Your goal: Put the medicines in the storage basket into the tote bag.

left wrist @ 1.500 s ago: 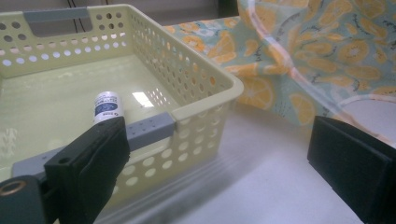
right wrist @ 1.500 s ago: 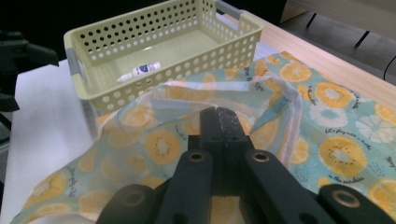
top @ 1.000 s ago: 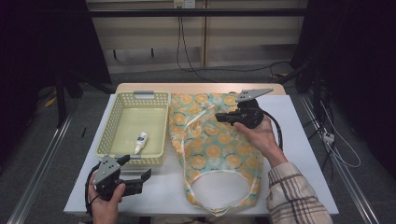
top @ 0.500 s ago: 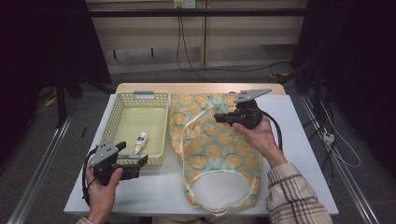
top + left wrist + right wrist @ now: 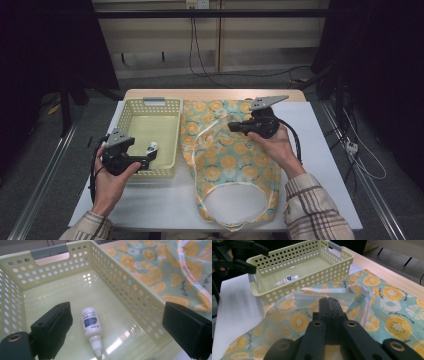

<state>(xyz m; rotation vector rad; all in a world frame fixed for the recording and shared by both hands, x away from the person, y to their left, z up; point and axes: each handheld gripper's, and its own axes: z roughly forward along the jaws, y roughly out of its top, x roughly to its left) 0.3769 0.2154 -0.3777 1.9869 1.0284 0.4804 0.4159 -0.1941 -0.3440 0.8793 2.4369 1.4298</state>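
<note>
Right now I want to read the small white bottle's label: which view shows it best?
The left gripper view: the bottle lies large in the basket, blue label up, between open jaws. The right gripper view shows it small; the high view, just a speck.

My left tongs [image 5: 150,159] sit in my raised left hand [image 5: 112,170], jaws spread wide and angled forward and down. My right tongs [image 5: 234,127] are pressed fully together, my right hand [image 5: 272,142] gripping the body from behind, plaid sleeve trailing back.
</note>
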